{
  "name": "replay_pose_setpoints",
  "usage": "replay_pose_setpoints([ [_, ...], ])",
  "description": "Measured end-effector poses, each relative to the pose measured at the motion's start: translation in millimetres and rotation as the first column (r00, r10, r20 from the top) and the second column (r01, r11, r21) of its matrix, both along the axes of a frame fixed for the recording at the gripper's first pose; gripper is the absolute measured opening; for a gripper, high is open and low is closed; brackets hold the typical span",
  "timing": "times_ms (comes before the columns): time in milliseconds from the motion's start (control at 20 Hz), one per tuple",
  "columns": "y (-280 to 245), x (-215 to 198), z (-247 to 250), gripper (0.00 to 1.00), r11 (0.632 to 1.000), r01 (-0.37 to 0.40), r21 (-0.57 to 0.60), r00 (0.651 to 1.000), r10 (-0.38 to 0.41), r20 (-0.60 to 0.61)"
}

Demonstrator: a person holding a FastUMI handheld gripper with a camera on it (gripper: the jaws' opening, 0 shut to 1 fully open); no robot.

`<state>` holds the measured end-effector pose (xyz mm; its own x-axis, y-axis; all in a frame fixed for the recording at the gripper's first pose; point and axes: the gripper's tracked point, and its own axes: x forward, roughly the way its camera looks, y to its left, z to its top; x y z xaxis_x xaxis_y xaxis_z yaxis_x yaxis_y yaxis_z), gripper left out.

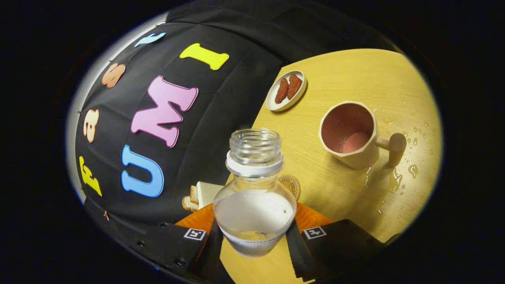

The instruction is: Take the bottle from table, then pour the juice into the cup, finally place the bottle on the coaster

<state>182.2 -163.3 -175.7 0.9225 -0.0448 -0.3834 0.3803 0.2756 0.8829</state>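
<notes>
Low centre of the frame: the gripper [254,236] has both fingers clamped on a clear uncapped plastic bottle [254,197] holding whitish juice. Right of it stands a pink faceted cup [349,134] amid spilled droplets [412,169]. Tilting early would likely spill more.

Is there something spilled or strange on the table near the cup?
Yes. Clear drops and a small puddle lie on the wooden table beside the cup, around its handle, so liquid seems to have spilled. The hand-held gripper is shut on the uncapped bottle, which looks tilted.
</notes>
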Motion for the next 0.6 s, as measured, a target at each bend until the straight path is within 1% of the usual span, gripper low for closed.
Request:
replay_pose_setpoints([
  [100, -7.9, 3.9, -2.7, 0.74, 0.996, 0.036, 0.078, 0.999, -0.035, -0.005],
  [200, -14.4, 8.5, -6.0, 0.74, 0.984, 0.072, 0.164, 0.997, -0.070, -0.016],
  [350, -19.9, 15.3, -8.3, 0.74, 0.952, 0.117, 0.283, 0.993, -0.112, -0.035],
  [600, -25.7, 21.7, -7.5, 0.74, 0.898, 0.162, 0.408, 0.987, -0.149, -0.063],
])
